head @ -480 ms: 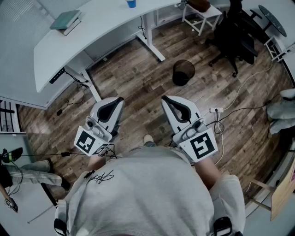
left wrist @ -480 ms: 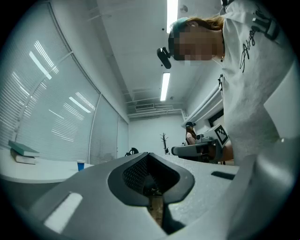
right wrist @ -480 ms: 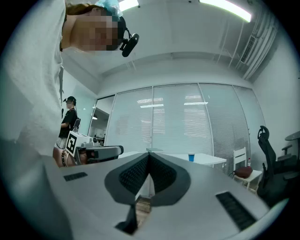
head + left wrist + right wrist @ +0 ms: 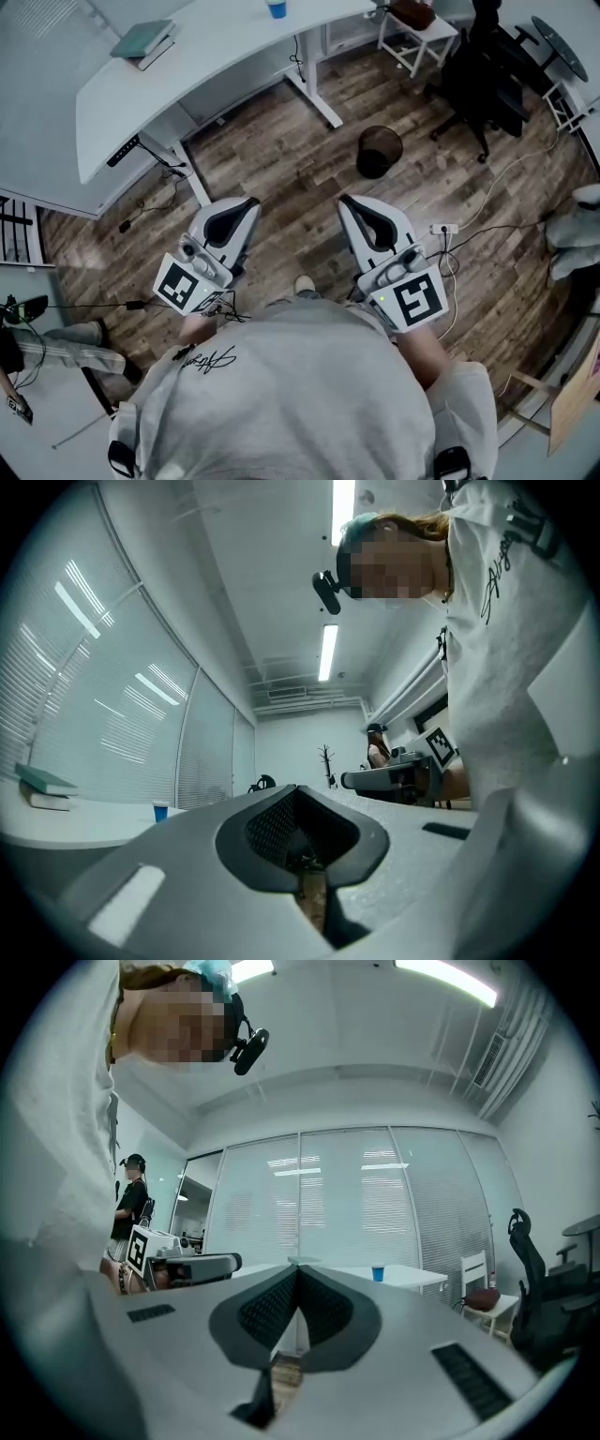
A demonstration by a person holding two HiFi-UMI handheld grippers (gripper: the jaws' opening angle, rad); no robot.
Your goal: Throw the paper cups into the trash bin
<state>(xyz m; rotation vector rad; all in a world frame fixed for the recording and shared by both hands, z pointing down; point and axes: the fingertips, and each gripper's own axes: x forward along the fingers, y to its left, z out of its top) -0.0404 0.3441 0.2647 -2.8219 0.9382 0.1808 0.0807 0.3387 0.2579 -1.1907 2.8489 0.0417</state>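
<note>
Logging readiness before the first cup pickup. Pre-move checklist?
1. left gripper empty: ok. Its jaws are together with nothing between them.
2. right gripper empty: ok. Its jaws are together with nothing between them.
3. Jaws ready to grab: not ok. Both are shut and need to open first.
4. blue paper cup located: ok. It stands upright on the white desk.
5. Cup within reach: probably not ok. It sits far beyond both grippers, so step closer.
6. trash bin located: ok. It stands on the wood floor, open-topped, ahead of the right gripper.
</note>
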